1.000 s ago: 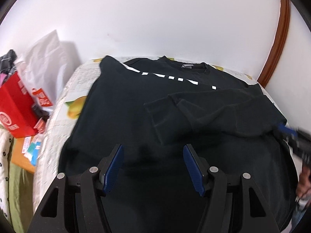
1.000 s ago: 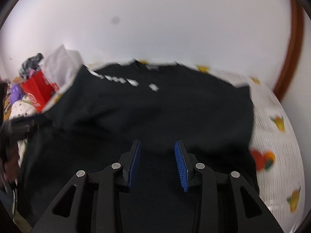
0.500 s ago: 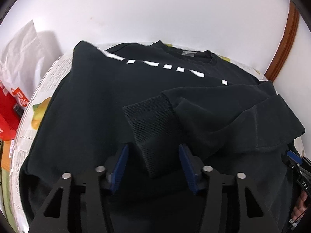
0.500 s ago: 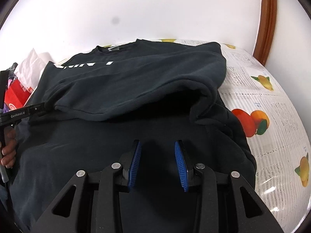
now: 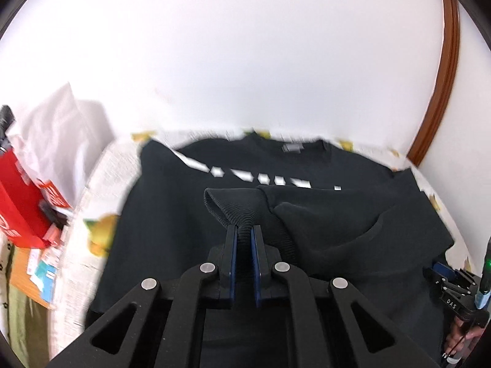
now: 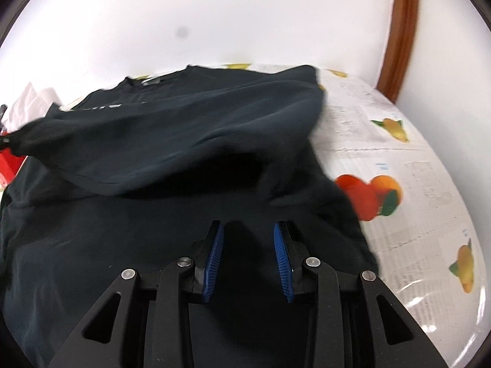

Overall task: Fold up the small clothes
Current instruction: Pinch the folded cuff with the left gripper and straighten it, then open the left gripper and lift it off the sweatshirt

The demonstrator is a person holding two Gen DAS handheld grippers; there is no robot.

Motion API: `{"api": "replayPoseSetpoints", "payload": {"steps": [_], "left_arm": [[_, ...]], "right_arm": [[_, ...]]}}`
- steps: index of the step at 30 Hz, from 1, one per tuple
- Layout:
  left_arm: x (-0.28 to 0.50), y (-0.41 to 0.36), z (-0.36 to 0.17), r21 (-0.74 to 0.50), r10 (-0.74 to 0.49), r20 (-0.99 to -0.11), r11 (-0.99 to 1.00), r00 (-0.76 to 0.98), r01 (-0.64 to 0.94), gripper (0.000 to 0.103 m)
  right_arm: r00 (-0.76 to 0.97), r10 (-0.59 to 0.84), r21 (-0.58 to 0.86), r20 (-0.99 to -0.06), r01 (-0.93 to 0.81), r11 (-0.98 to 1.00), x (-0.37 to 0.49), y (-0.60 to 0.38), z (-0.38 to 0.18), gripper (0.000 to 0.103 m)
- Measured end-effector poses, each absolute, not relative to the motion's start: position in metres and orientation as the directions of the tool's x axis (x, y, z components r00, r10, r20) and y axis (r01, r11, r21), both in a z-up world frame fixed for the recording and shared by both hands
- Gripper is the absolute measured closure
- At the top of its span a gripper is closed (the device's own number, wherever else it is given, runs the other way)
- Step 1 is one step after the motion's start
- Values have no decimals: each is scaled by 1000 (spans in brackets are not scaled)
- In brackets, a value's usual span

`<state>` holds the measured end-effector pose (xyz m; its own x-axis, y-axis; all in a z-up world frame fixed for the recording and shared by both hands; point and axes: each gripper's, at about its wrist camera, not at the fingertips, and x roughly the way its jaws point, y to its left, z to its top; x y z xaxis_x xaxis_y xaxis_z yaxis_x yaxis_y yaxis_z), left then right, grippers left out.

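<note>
**Cuff pinched, sweatshirt half folded**

I have the left gripper (image 5: 244, 239) clenched on the ribbed cuff (image 5: 233, 205) of the black sweatshirt (image 5: 172, 230), the blue pads pressing the knit from both sides so it bunches up between them. The right gripper (image 6: 248, 254) hangs over the lower body of the sweatshirt with its jaws closing a little, and nothing sits between them that I can see; the pads do not press on the cloth.

The sweatshirt lies spread across the table (image 6: 399, 165), collar toward the far edge by the wall, and it covers most of the top. One sleeve (image 5: 337, 230) is folded in across the chest, its cuff being what I hold.

I judge the cloth soft, thick and limp: it will sag and drag wherever I am not holding it, and it weighs little. It does not look slippery, and the ribbing gives the pads a good bite. The cuff is a sound place to hold for laying the sleeve; for folding the body I would take the hem or a side seam, where layers are doubled and less likely to slide apart.

The table wears a glossy cover printed with newsprint and fruit, bare along its right edge. Beyond its left edge stand a red box (image 5: 18, 202) and a white bag (image 5: 58, 135), close enough to snag a swinging sleeve. A white wall (image 5: 245, 61) rises behind the far edge, with a brown wooden frame (image 5: 442, 70) at the far right corner.
</note>
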<state>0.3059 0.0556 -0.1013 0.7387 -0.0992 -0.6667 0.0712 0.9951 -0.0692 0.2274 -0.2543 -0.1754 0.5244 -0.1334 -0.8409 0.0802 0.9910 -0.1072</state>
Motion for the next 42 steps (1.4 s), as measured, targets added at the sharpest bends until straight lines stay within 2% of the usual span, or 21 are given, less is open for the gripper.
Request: {"api": "replayPoseSetpoints", "payload": {"steps": [4, 11, 15, 20, 28, 30, 33, 38, 40, 42], "left_arm": [[299, 86, -79, -6, -12, -622, 1000, 783, 11, 95], [302, 130, -123, -69, -24, -729, 997, 685, -39, 94], [301, 134, -153, -74, -20, -768, 996, 640, -58, 93], [299, 136, -160, -60, 6, -781, 994, 624, -86, 91], [284, 134, -153, -44, 25, -784, 994, 620, -96, 85], [277, 133, -150, -49, 21, -783, 994, 622, -95, 82], [265, 130, -143, -56, 15, -777, 994, 630, -92, 68], [237, 122, -131, -72, -3, -760, 994, 650, -79, 55], [224, 119, -127, -78, -12, -753, 994, 657, -72, 50], [212, 116, -124, -77, -14, -749, 995, 662, -66, 50]], "right_arm": [[536, -167, -129, -828, 108, 986, 229, -264, -164, 70], [610, -95, -53, -787, 86, 995, 228, -268, -136, 69], [578, -150, -98, -802, 119, 988, 244, -273, -147, 69], [493, -221, -169, -841, 149, 974, 256, -279, -171, 68], [528, -201, -142, -825, 151, 978, 231, -278, -150, 65], [535, -191, -134, -823, 145, 980, 224, -277, -143, 64], [549, -155, -94, -822, 138, 986, 208, -279, -132, 64], [567, -191, -118, -801, 163, 980, 178, -282, -114, 64], [550, -177, -105, -816, 161, 981, 169, -284, -111, 64], [523, -140, -79, -841, 138, 987, 160, -285, -109, 64]]}}
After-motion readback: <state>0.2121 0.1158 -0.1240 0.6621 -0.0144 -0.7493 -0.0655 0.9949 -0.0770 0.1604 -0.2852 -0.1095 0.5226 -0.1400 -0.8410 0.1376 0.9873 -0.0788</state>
